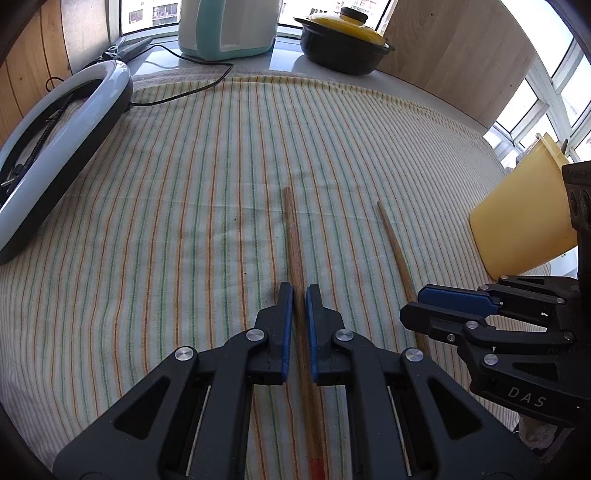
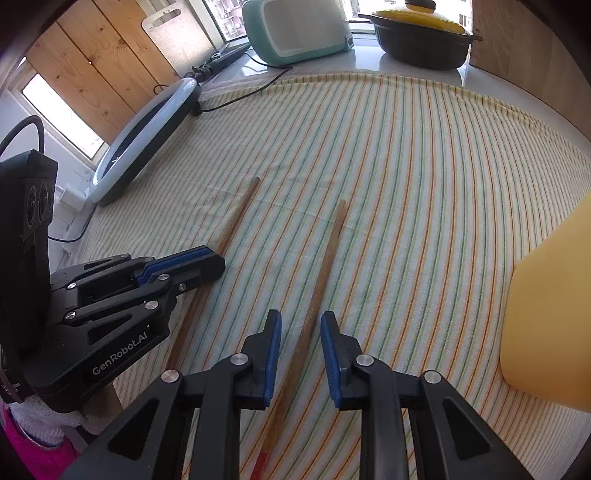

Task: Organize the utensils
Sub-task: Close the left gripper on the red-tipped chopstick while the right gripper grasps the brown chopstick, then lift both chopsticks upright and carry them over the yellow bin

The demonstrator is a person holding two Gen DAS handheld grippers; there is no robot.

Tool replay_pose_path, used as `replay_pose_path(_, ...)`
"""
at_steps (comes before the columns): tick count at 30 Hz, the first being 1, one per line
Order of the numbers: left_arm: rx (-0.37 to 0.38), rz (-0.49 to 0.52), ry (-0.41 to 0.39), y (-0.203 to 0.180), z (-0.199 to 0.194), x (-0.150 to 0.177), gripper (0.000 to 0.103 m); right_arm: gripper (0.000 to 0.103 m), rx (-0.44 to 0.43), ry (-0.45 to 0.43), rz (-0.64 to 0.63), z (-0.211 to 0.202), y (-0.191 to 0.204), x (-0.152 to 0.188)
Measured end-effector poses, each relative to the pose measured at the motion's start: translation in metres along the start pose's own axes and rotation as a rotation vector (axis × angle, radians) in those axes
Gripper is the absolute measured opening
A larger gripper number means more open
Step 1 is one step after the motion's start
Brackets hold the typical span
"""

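Observation:
Two wooden chopsticks lie on the striped cloth. My left gripper is shut on the left chopstick, which runs between its blue pads; it also shows in the right wrist view. My right gripper is open, its jaws on either side of the right chopstick without touching it. That chopstick also shows in the left wrist view, with the right gripper beside it. The left gripper shows in the right wrist view. A yellow cup stands at the right, also in the right wrist view.
A ring light with its cable lies at the left. A teal and white appliance and a black pot with a yellow lid stand at the back by the window. Wooden panels flank the table.

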State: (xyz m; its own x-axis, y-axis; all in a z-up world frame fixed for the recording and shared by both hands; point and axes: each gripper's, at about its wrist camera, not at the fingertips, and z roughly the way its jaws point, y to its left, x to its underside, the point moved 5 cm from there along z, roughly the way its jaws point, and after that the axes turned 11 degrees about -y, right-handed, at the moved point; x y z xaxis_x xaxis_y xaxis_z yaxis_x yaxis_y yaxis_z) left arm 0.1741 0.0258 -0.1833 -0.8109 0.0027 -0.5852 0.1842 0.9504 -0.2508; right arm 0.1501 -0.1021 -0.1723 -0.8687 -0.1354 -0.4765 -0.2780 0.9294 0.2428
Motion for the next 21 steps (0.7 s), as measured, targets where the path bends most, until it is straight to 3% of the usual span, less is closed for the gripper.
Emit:
replay_pose_path(6, 0.012, -0.022, -0.011, 0.001, -0.004, 0.001, 0.005, 0.007, 0.029, -0.006, -0.025, 0.004, 0.000, -0.006)
replay_pose_path(13, 0.020, -0.045, -0.036, 0.004, -0.015, 0.001, 0.004, 0.005, 0.002, -0.016, 0.004, -0.001, -0.002, -0.007)
replay_pose_path(21, 0.034, -0.051, -0.090, 0.000, -0.038, -0.007, 0.004, 0.005, -0.034, -0.102, -0.018, -0.029, 0.011, -0.015)
